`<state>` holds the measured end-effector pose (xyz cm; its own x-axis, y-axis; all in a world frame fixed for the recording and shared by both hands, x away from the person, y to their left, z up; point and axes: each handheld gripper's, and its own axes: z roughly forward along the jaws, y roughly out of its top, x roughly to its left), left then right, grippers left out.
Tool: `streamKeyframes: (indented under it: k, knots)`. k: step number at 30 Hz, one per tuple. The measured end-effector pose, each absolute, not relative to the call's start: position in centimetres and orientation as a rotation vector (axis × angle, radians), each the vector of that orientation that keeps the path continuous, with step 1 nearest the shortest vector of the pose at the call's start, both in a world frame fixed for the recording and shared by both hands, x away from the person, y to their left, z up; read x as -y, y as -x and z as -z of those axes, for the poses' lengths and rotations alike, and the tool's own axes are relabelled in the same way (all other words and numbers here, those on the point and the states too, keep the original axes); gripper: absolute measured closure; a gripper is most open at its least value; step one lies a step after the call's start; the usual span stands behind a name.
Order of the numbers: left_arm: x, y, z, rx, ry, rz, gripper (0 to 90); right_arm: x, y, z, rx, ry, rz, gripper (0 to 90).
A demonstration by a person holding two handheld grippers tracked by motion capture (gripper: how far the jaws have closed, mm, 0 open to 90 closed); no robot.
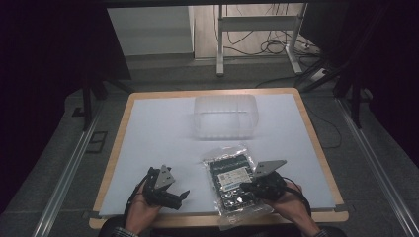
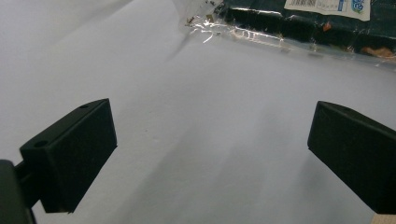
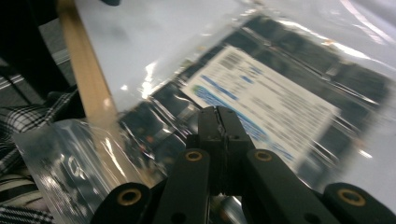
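With my right gripper (image 1: 245,186) fingers pinched together on the packet (image 1: 232,185), low centre-right of the high view and overhanging the desk (image 1: 158,128) edge, I'd lift slowly, keeping the film taut, while the left gripper (image 1: 184,195), fingers apart, waits.

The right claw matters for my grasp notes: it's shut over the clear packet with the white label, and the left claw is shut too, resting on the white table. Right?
Not quite. The left claw is open: the left gripper view shows its jaws wide apart over the white table. The right claw is indeed shut over the clear packet with the white label.
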<state>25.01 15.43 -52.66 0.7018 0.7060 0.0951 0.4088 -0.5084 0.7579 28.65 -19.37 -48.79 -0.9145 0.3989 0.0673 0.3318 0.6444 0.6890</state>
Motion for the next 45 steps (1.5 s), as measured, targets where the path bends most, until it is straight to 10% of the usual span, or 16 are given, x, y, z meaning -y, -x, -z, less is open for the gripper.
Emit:
streamKeyframes:
  k: [45]
  knots:
    - [-15.4,-25.0,52.6,-0.849,-2.167,-0.531,1.2,12.9,-26.1,51.8,-2.963,-0.380,-1.038,89.3]
